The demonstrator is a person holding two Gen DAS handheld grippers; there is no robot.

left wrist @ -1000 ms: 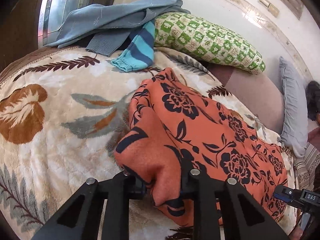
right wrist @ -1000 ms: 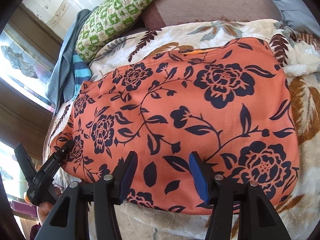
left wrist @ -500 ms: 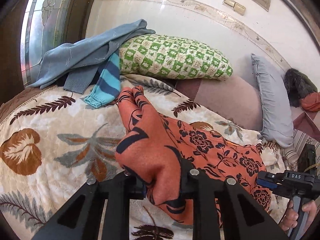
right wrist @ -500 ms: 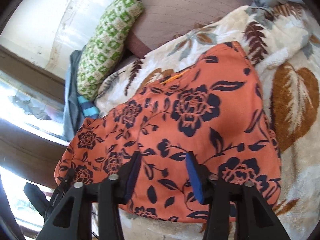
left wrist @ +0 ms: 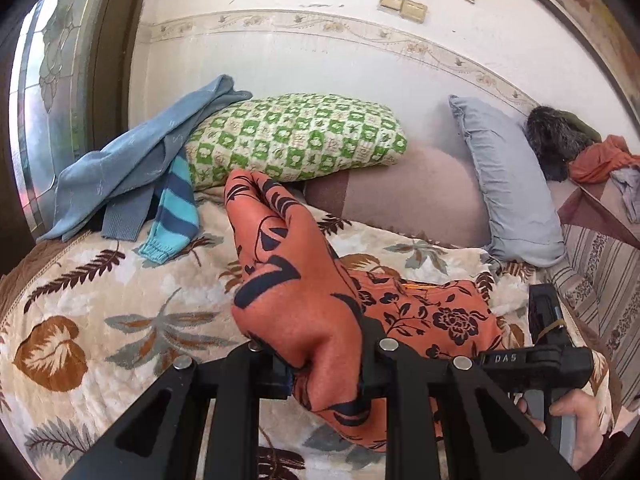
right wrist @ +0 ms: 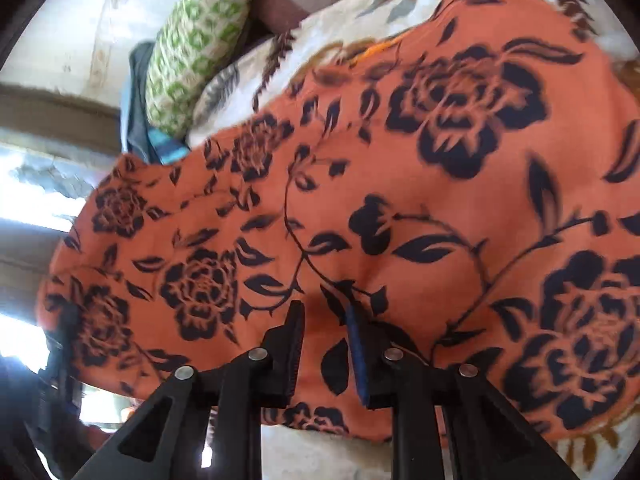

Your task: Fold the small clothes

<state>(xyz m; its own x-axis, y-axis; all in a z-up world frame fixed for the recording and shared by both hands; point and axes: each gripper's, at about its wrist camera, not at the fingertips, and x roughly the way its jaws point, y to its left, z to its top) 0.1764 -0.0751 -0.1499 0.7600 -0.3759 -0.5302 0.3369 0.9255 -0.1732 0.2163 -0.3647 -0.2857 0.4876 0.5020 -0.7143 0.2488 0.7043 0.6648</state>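
An orange garment with dark flowers (left wrist: 436, 312) lies on the leaf-print blanket (left wrist: 100, 304). My left gripper (left wrist: 324, 364) is shut on one corner of it and holds that corner raised, so the cloth stands up in a ridge toward the pillows. In the right wrist view the garment (right wrist: 400, 184) fills the frame. My right gripper (right wrist: 324, 312) is closing its jaws at the near edge, and a pucker of cloth is gathered between the pads. The right gripper (left wrist: 536, 360) also shows in the left wrist view, held by a hand (left wrist: 576, 412).
At the bed's head lie a green checked pillow (left wrist: 296, 136), a grey-blue pillow (left wrist: 508, 184) and a brown cushion (left wrist: 412, 196). A blue sweater (left wrist: 132, 160) and a striped sleeve (left wrist: 172, 208) lie at the back left by the window. More clothes (left wrist: 592, 156) are piled at the far right.
My left gripper has risen with the garment corner, pulling the cloth up into a ridge. My right gripper's jaws have narrowed onto the garment's near edge and moved closer to it.
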